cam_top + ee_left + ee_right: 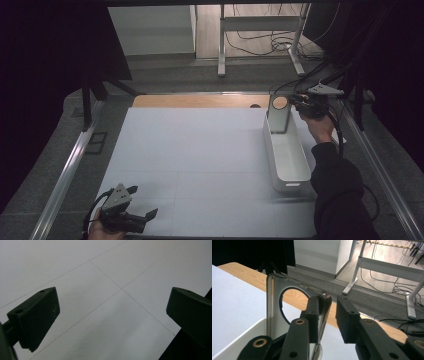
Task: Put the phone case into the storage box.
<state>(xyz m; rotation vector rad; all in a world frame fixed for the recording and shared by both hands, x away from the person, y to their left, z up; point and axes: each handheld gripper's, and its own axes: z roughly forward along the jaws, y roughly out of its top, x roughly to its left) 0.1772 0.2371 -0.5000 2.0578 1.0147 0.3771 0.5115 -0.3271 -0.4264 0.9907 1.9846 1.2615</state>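
Two grippers show in the high view: the right gripper [298, 103] beside a phone case [279, 114] standing in the white bin [290, 172], the left gripper [142, 202] low. The left gripper view has spread jaws over bare table [105, 322]. The right gripper view shows the case's edge between slack jaws, a gap at one.

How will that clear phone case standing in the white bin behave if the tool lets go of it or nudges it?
The phone case stands upright on its end in the white bin, so it will probably tip easily. It looks thin and hollow, so likely light and somewhat flexible. Its glossy surface may be slippery against the right tool, whose jaws stand slightly apart around its edge.
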